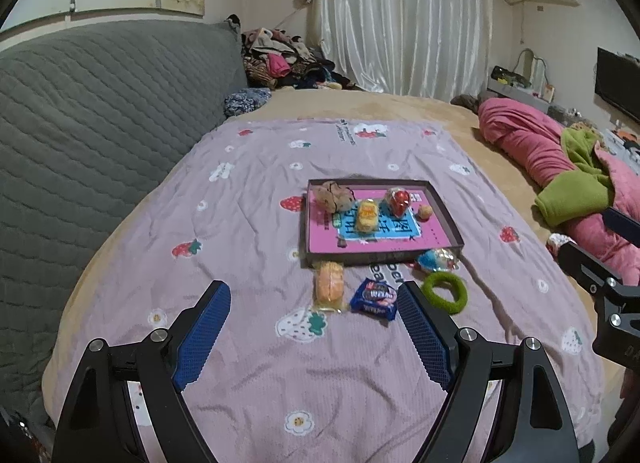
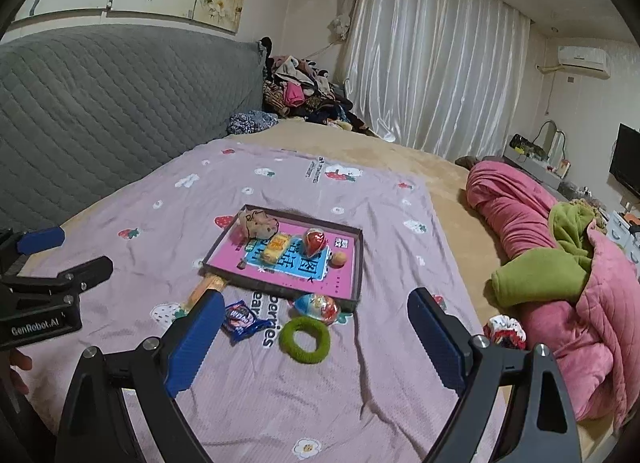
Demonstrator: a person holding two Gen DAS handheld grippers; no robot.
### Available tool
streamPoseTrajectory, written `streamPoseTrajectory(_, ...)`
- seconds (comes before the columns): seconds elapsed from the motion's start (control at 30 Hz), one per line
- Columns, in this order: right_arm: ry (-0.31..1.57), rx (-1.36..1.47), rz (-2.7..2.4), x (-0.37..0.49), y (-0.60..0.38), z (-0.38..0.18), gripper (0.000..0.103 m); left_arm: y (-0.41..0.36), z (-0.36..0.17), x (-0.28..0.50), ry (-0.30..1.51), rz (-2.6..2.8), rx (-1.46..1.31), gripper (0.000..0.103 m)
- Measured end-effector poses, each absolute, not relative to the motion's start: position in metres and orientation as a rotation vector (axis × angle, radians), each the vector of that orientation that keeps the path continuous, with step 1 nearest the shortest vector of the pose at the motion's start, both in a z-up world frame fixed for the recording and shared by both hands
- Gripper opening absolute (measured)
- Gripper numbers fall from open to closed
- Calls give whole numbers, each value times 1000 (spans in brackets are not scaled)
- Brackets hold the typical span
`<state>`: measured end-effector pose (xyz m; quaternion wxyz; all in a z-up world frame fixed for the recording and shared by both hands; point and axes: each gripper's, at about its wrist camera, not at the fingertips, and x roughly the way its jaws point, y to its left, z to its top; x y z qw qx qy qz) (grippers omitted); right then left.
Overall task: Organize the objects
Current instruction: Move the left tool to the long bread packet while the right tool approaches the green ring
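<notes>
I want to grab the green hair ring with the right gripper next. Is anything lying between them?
Nothing visible does. The right gripper is open, and only bare blanket lies between it and the green hair ring. The blue snack packet sits off to the side.

The right hand-held gripper [image 2: 316, 319] hangs wide open over the pink bedspread [image 2: 280, 391], nothing between its blue pads. Ahead lie a green hair ring [image 2: 305, 340], a blue snack packet [image 2: 241, 320] and a shiny wrapped sweet [image 2: 318, 307], just in front of a shallow tray [image 2: 357, 275] holding what looks like a small plush toy [image 2: 257, 224]. The left hand-held gripper [image 2: 76, 255] shows at the left edge.
</notes>
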<state>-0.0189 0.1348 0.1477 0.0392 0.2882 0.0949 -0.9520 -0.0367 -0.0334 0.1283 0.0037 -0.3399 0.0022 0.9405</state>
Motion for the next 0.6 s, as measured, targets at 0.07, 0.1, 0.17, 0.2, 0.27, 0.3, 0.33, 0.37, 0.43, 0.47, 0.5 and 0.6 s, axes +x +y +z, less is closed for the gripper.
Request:
streamPoseTrajectory(0.07, 289, 886, -2922, -16, 135, 145, 94, -32, 125, -34, 6, 2937, -1075, 86)
streamPoseTrajectory(0.1, 286, 891, -2922, -15, 135, 145, 94, -32, 122, -34, 4, 2932, -1083, 86)
streamPoseTrajectory(0.17, 278, 895, -2919, -13, 135, 143, 96, -32, 119, -32, 2, 2925, -1088, 86)
streamPoseTrajectory(0.2, 273, 898, -2922, -12, 136, 142, 96, -31, 118, -32, 3, 2922, -1092, 86)
streamPoseTrajectory(0.27, 265, 902, -2923, -11, 137, 141, 97, -31, 115, -30, 14, 2919, -1098, 86)
streamPoseTrajectory(0.3, 261, 905, -2923, -10, 138, 140, 98, -31, 114, -29, 16, 2919, -1101, 86)
streamPoseTrajectory(0.33, 258, 908, -2922, -10, 138, 139, 98, -30, 113, -28, 16, 2917, -1104, 86)
streamPoseTrajectory(0.37, 254, 910, -2923, -9, 139, 138, 99, -31, 112, -28, 14, 2916, -1104, 86)
streamPoseTrajectory(0.43, 254, 915, -2923, -8, 139, 136, 101, -31, 110, -27, 16, 2915, -1107, 86)
streamPoseTrajectory(0.47, 253, 918, -2923, -8, 140, 135, 101, -32, 110, -27, 16, 2917, -1107, 86)
streamPoseTrajectory(0.5, 252, 919, -2923, -8, 140, 134, 101, -32, 108, -27, 15, 2916, -1111, 86)
streamPoseTrajectory(0.6, 253, 922, -2921, -7, 140, 131, 101, -31, 104, -27, 13, 2908, -1119, 86)
